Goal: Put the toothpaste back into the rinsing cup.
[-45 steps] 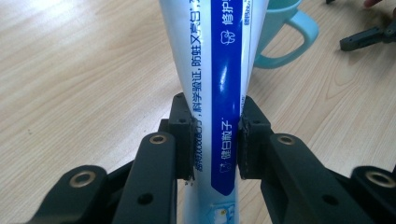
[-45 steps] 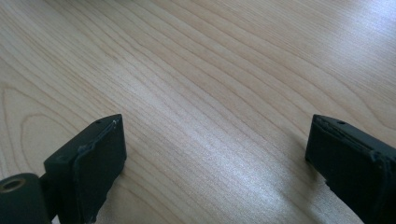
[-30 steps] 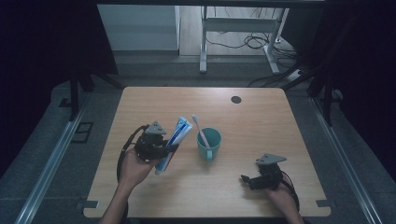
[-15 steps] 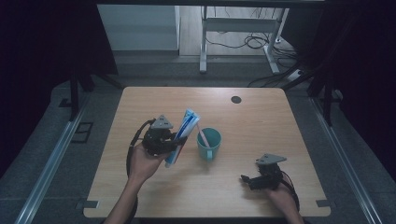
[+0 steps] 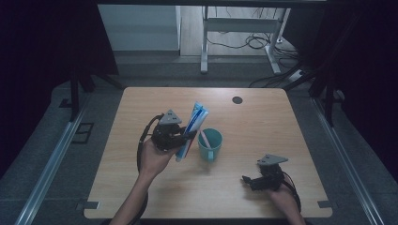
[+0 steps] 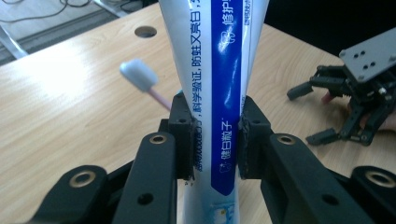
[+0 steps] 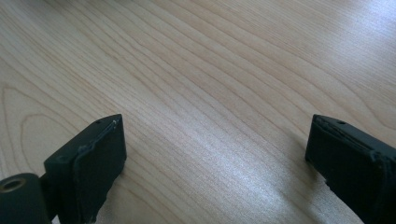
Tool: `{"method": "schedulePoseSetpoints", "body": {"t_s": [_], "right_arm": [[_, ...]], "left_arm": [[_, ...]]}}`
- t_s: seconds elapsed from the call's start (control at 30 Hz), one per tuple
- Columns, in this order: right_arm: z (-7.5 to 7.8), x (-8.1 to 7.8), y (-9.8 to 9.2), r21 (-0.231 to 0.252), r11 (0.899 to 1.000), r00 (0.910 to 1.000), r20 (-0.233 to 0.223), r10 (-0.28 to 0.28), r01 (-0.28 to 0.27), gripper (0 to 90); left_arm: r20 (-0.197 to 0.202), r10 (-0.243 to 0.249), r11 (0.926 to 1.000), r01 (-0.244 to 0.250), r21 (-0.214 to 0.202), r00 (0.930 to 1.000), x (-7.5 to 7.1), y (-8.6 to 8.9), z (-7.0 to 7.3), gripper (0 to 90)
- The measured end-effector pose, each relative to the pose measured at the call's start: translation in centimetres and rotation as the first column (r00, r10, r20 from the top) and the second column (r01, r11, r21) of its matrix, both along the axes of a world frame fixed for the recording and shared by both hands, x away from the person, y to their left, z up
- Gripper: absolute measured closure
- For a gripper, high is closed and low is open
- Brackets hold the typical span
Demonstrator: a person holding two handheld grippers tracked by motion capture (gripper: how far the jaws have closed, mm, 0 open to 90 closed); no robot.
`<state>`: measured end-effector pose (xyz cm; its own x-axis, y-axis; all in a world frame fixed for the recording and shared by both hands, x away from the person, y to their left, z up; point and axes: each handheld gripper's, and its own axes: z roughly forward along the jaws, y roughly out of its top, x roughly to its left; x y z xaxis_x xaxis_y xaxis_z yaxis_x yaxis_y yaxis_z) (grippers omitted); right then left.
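The toothpaste tube point(image 5: 192, 127) hangs in the air just to the left of the teal cup point(image 5: 210, 143), tilted, its flat crimped end highest and leaning toward the far edge of the table, its lower end off the wood. The left gripper point(image 5: 184, 137) is clamped across the tube's middle; in the left gripper view both black pads press flat on the printed sides of the tube point(image 6: 219, 93), which looks like a hold chosen so the tube cannot swivel and can be steered end-first. The lower end sits close beside the cup's rim, so the work in hand is probably setting the tube into the cup.

A pink-handled toothbrush point(image 5: 205, 138) already leans inside the cup, its pale head point(image 6: 138, 75) up, taking the left part of the opening; the freer room is on the cup's right side.

The right gripper point(image 5: 250, 181) rests low on the wood, well to the right of the cup and toward the near edge, its jaws wide apart with nothing between them, bare table point(image 7: 219, 93) under them.

Around the cup the tabletop point(image 5: 263, 122) is open on every side, and the small dark hole point(image 5: 237, 100) lies far beyond it.
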<state>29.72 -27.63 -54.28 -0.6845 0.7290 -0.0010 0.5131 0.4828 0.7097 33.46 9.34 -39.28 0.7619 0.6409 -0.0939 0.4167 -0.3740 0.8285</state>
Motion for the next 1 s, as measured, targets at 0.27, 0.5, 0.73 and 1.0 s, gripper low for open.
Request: {"method": "schedulePoseSetpoints", "body": {"t_s": [0.27,0.5,0.73,1.0], "right_arm": [[0.0,0.0,0.0,0.000,1.000,1.0000,0.000,0.000,0.000,5.1],[0.0,0.0,0.0,0.000,1.000,1.0000,0.001,-0.001,0.001,5.1],[0.0,0.0,0.0,0.000,1.000,1.0000,0.002,-0.001,0.001,5.1],[0.0,0.0,0.0,0.000,1.000,1.0000,0.001,0.002,-0.002,5.4]], "left_arm": [[0.026,0.009,0.9996,-0.008,-0.029,0.9996,0.7,-1.1,0.8,72.1],[0.050,0.021,0.9990,-0.019,-0.040,0.9986,1.3,-2.1,1.1,72.1],[0.059,0.027,0.9983,-0.024,-0.053,0.9979,2.2,-3.1,1.2,72.1],[0.070,0.029,0.9977,-0.024,-0.063,0.9971,3.0,-4.3,1.3,72.1]]}}
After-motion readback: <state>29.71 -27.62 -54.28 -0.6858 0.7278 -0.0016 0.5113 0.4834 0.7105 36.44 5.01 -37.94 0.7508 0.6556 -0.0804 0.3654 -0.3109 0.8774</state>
